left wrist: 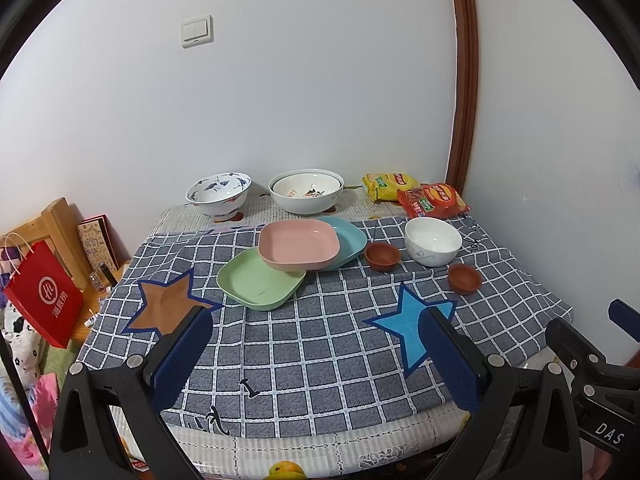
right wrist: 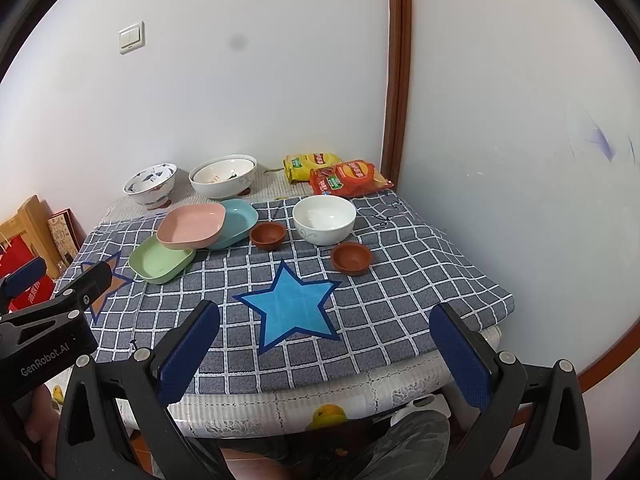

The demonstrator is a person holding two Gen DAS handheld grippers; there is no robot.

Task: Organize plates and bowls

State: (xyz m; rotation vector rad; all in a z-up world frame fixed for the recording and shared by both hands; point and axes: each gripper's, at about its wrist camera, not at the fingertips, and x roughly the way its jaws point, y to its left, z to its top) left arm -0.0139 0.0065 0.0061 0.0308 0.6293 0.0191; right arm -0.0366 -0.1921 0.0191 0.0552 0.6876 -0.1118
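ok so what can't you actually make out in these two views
- Blue plate: both views, mostly hidden under the pink plate.
- Inner bowl in the big white bowl: both views, its pattern too small to read.
- Snack packets: print too small in either view.
- Table front: right wrist view, partly behind the right gripper.
- Left gripper: nothing between its open fingers.

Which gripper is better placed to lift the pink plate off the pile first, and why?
Probably the left gripper. The pink plate, resting across the green plate and blue plate, lies ahead of its open jaws; from the right gripper, also open, it lies leftward.
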